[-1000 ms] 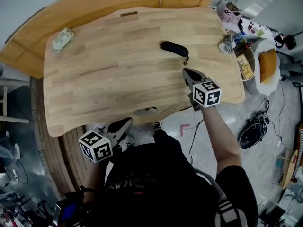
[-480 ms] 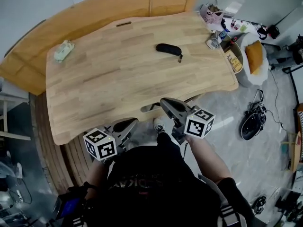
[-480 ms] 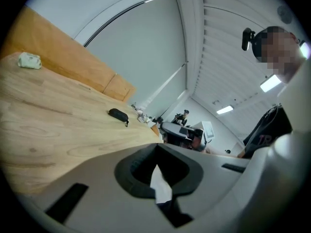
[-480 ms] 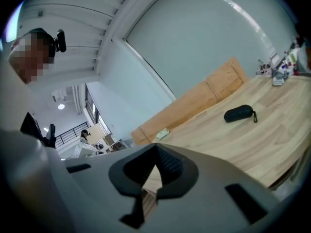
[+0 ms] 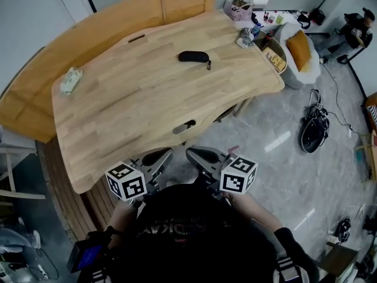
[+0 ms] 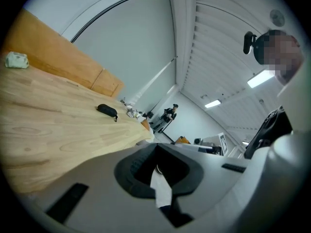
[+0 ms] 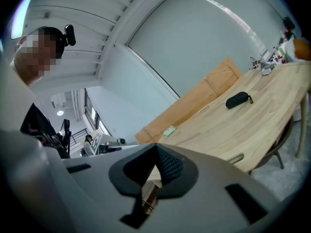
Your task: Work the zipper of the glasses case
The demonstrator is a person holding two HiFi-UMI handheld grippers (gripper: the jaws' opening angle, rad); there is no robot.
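A black glasses case [image 5: 194,56] lies shut on the far part of the wooden table [image 5: 129,105], its zipper pull dangling at its right end. It also shows small and far in the left gripper view, the case [image 6: 107,110], and in the right gripper view, the case [image 7: 237,100]. Both grippers hang off the table's near edge, close to the person's body. The left gripper [image 5: 159,154] is shut and empty. The right gripper [image 5: 192,152] is shut and empty too. Neither is near the case.
A small pale green packet [image 5: 70,80] lies at the table's far left. Bottles and clutter [image 5: 247,35] crowd the far right corner, beside a white chair with an orange cushion [image 5: 299,50]. A wooden bench back [image 5: 118,16] runs behind the table. Cables and a bag [image 5: 312,131] lie on the floor.
The right gripper has pulled back from beside the case, off the table toward the body. The left gripper shifted slightly. The head view has moved back, so the table looks farther.
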